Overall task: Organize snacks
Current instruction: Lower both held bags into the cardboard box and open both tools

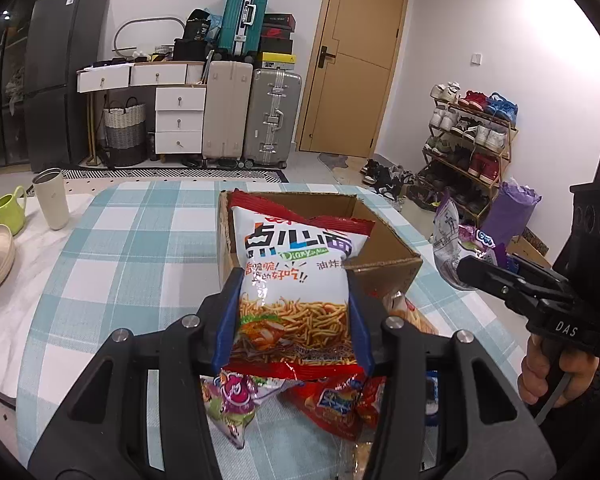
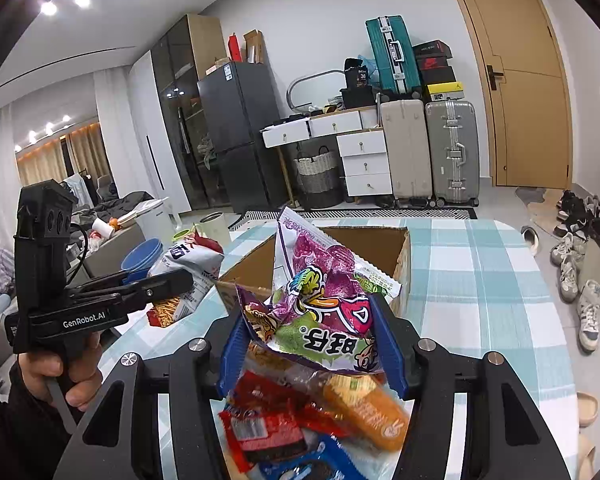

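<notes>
Between the blue pads of the left gripper [image 1: 294, 316], in the left wrist view, stands a white noodle snack bag [image 1: 296, 276] with a red top and bottom seam, clamped at both sides and held upright above the table. Behind it lies an open cardboard box [image 1: 384, 240] on the blue-and-white checked tablecloth [image 1: 132, 240]. Under the gripper, more snack packets lie on the cloth: a pink and green one [image 1: 230, 404] and a red one [image 1: 332, 404]. At the right edge the right gripper [image 1: 466, 270] comes in from the side, gripped by a hand [image 1: 540, 372], with a purple snack bag [image 1: 456, 248] in its fingers, raised beside the box. A cream tumbler [image 1: 52, 200] and a green mug [image 1: 8, 208] stand far left.

Over in the right wrist view, the right gripper [image 2: 312, 336] has its blue pads pressed on the crumpled purple snack bag [image 2: 324, 304], which bulges up between them in front of the cardboard box [image 2: 400, 256]. Below lie loose packets: an orange one [image 2: 364, 408], a red one [image 2: 260, 424] and a blue one [image 2: 300, 464]. To the left, the left gripper [image 2: 184, 280], held by a hand [image 2: 56, 372], carries the noodle snack bag [image 2: 188, 268] just beside the box's near left corner, clear of the table.
</notes>
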Motion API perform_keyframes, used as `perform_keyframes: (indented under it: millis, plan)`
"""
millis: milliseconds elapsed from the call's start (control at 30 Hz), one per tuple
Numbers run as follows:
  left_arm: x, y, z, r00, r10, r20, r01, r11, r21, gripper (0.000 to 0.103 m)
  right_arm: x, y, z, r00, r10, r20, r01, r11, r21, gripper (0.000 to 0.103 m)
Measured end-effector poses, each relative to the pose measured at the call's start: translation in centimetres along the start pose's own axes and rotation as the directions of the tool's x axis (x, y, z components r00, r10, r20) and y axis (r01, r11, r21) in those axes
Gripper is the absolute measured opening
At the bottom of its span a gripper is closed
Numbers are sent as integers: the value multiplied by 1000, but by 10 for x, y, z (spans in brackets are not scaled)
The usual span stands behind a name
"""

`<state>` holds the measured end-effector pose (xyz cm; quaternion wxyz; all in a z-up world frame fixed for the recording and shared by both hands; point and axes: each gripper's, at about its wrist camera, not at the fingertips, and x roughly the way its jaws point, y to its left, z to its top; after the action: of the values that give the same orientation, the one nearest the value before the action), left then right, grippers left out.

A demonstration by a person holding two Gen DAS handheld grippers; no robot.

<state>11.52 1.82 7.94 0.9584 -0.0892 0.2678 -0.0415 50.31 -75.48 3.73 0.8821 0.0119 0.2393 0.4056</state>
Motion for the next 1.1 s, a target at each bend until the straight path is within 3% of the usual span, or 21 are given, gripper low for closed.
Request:
perform_keyframes:
  millis: [533,1100]
  plan:
    - [67,6,34,999,-13,-37,13,1000,4,44,49,-16,21,999,-3,-47,3,1000,-2,58]
    - [129,17,47,996,7,-84,-5,1000,19,44,89,-30,34,996,1,-89,-1,1000,4,58]
